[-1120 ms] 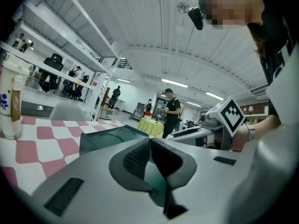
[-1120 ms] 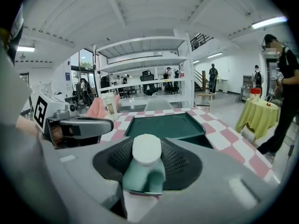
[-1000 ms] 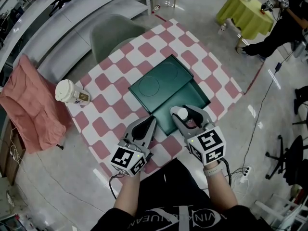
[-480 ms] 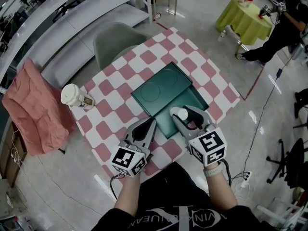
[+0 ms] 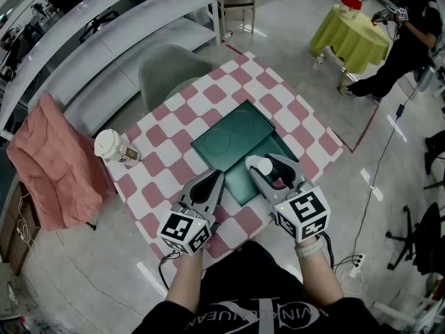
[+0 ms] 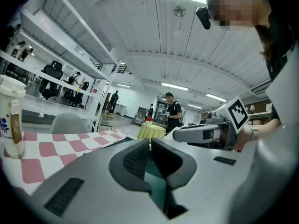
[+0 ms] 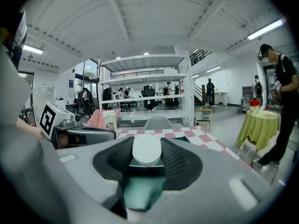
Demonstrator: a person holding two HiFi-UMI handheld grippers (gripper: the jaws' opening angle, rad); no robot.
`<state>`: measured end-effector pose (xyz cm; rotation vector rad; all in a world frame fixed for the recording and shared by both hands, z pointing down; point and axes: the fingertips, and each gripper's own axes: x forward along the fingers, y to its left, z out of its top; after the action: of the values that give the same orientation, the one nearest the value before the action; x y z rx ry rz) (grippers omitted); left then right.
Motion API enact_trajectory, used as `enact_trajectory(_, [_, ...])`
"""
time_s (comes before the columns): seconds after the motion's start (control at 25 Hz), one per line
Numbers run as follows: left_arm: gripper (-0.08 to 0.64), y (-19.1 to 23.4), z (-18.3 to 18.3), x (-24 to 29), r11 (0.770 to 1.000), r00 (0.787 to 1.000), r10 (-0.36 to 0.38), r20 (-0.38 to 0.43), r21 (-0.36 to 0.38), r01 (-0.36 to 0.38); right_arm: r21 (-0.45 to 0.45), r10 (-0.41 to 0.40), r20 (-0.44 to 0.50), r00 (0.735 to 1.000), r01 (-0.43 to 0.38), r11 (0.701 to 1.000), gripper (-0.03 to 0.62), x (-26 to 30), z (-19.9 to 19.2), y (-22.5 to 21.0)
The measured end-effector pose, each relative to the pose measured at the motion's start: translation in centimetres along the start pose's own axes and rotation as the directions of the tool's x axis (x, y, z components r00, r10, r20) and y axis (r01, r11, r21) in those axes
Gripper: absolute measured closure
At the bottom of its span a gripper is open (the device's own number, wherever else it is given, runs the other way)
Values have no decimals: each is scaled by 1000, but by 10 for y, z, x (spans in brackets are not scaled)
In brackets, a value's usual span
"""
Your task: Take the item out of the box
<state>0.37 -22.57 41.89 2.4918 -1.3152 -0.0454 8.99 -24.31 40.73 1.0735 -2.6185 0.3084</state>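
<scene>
A dark green box (image 5: 281, 145) lies open on the checked table (image 5: 188, 106), its lid (image 5: 228, 139) folded back flat beside it. My right gripper (image 5: 268, 164) hangs over the box's near edge, shut on a white round item (image 5: 260, 163). In the right gripper view the item (image 7: 146, 149) sits between the ribbed pads (image 7: 172, 158). To the left of the box, my left gripper (image 5: 217, 181) hovers over the table's near side. Its jaws meet at the tips with nothing between them (image 6: 149, 146).
A lidded paper cup (image 5: 115, 147) stands at the table's left edge. A grey chair (image 5: 170, 68) is tucked in at the far side, and a pink cloth (image 5: 52, 162) hangs to the left. A person (image 5: 407, 26) stands by a yellow-green table (image 5: 351, 33) at the far right.
Both grippers have risen a little above the table, the right one still carrying the white item. The table and cup now sit lower and smaller under them in the head view.
</scene>
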Motion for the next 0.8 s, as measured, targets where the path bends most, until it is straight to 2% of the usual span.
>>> enact_trajectory(0.2, [542, 1, 9, 2, 999, 1000, 2, 25, -35, -1, -12, 0, 30, 1000, 1, 1000, 413, -7, 13, 0])
enact_trajectory(0.8, [541, -7, 36, 3, 999, 998, -12, 61, -39, 14, -11, 4, 134, 991, -3, 1000, 413, -34, 46, -3])
